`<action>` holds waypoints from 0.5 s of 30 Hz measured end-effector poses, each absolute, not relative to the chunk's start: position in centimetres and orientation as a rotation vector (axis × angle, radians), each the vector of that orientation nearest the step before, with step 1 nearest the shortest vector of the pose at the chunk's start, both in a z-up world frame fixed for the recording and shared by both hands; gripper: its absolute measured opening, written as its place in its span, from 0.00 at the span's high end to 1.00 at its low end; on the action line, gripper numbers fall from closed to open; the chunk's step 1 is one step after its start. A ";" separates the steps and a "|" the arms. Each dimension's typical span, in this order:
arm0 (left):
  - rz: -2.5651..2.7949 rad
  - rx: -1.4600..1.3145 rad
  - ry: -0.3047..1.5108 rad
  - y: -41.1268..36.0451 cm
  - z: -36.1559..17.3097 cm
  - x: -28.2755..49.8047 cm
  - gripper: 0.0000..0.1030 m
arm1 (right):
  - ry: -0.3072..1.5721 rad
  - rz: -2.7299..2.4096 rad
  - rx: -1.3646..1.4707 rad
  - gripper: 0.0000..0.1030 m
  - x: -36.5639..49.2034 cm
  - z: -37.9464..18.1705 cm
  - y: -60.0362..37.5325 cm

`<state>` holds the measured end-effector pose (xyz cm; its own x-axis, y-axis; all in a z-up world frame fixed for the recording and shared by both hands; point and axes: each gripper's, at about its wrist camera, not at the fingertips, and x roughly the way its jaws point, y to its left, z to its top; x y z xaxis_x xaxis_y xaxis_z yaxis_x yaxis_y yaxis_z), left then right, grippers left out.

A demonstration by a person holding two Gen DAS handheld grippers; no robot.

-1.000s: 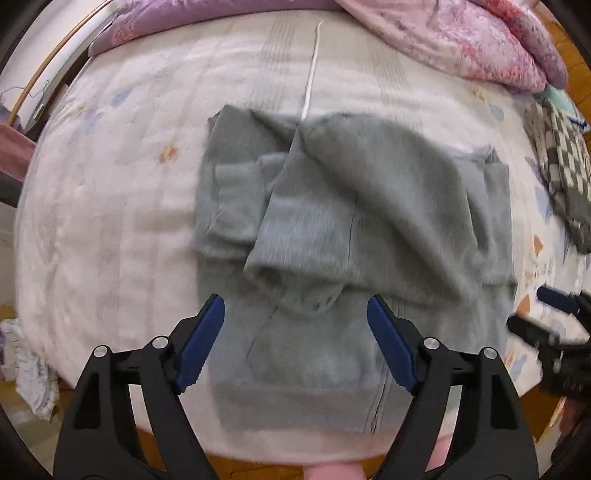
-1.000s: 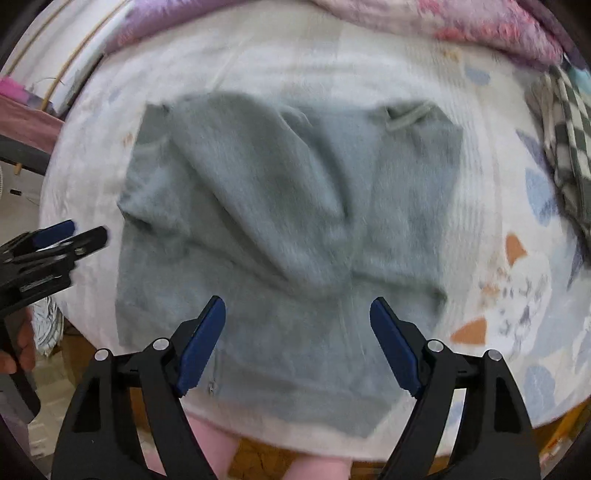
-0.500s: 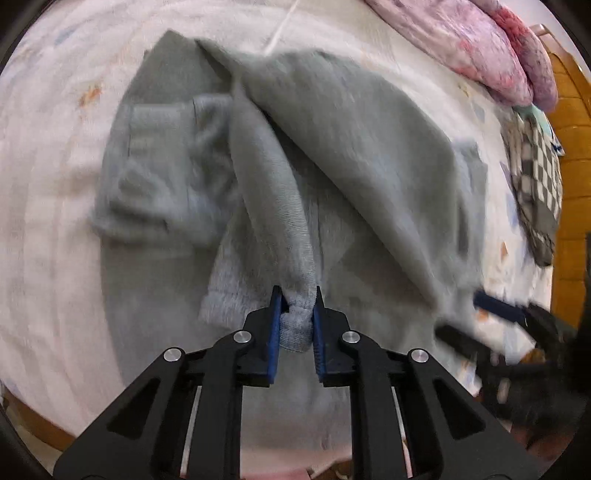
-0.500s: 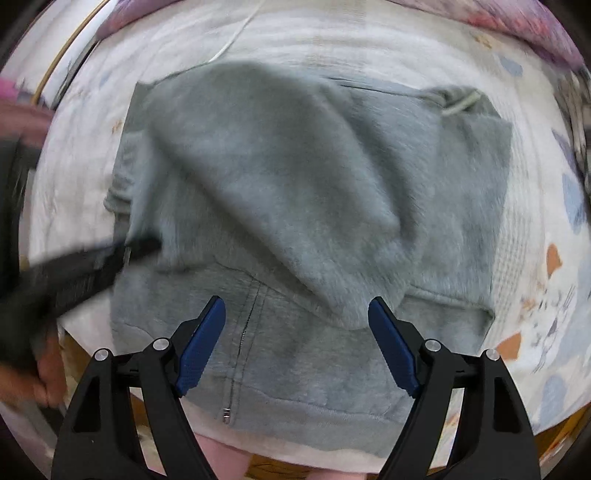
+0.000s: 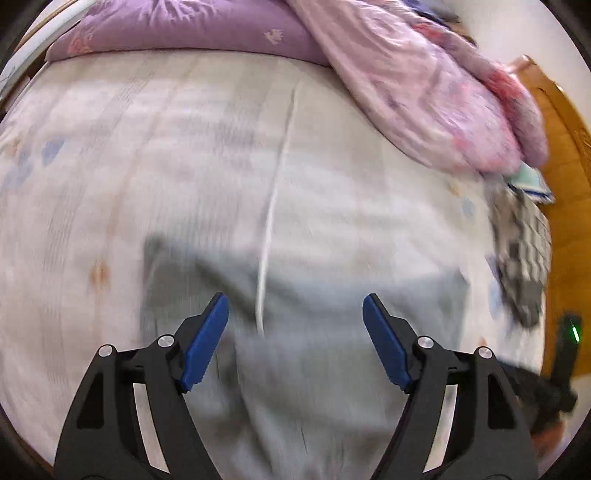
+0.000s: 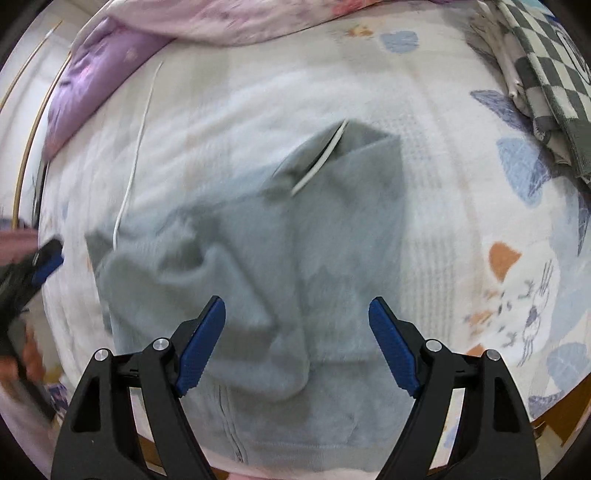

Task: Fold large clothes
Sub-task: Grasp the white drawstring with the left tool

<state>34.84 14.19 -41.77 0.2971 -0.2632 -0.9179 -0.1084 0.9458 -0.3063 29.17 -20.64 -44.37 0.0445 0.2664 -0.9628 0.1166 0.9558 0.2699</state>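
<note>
Pale patterned bedding covers the bed and fills most of the left wrist view, blurred by motion. Along the far edge lies a purple pillow, with a pink floral quilt bunched at the far right, and a thin white cord runs from the far middle toward the near side. At the right edge a checked grey-and-white cloth rests against orange wood. The grey zip-up sweatshirt lies flat on the near part of the bed, under and beyond the left gripper, whose blue pads stand wide apart; its jaws have just been opening, and nothing sits between them. A dark shape with a green light shows at the near right edge, too blurred to make out. From the right wrist view, the same bedding shows blue and orange printed shapes on the right, the checked cloth at the far right, the pillow and quilt at the far left. The sweatshirt lies in the middle with a sleeve folded across its body, its zip at the near edge. The right gripper hangs above it, jaws wide and empty. The left gripper is a blur at the left edge.
</note>
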 end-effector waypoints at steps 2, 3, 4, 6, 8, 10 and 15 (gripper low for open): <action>-0.096 -0.359 1.310 14.1 -44.2 38.4 0.29 | 1.539 0.102 0.327 0.26 30.2 -45.1 -21.1; -0.105 -0.375 1.334 13.7 -45.7 39.9 0.31 | 1.543 0.100 0.331 0.26 30.3 -45.5 -21.0; -0.136 -0.383 1.365 13.2 -47.3 41.5 0.39 | 1.549 0.098 0.331 0.26 30.9 -45.9 -21.1; -0.158 -0.345 1.432 12.3 -50.2 43.2 0.45 | 1.560 0.097 0.325 0.26 31.8 -46.4 -21.6; -0.125 -0.288 1.525 11.4 -53.3 44.0 0.61 | 1.568 0.102 0.327 0.26 32.5 -46.9 -22.0; -0.094 -0.235 1.507 11.3 -54.0 44.0 0.76 | 1.579 0.112 0.334 0.26 33.2 -47.7 -21.4; -0.064 -0.124 1.305 12.0 -48.8 42.7 0.96 | 1.583 0.126 0.343 0.26 34.2 -48.4 -20.4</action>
<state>42.67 12.02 -48.84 0.2623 -0.1168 -0.9579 -0.0229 0.9916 -0.1272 34.19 -20.43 -48.39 -0.0069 0.2947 -0.9556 0.1395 0.9465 0.2909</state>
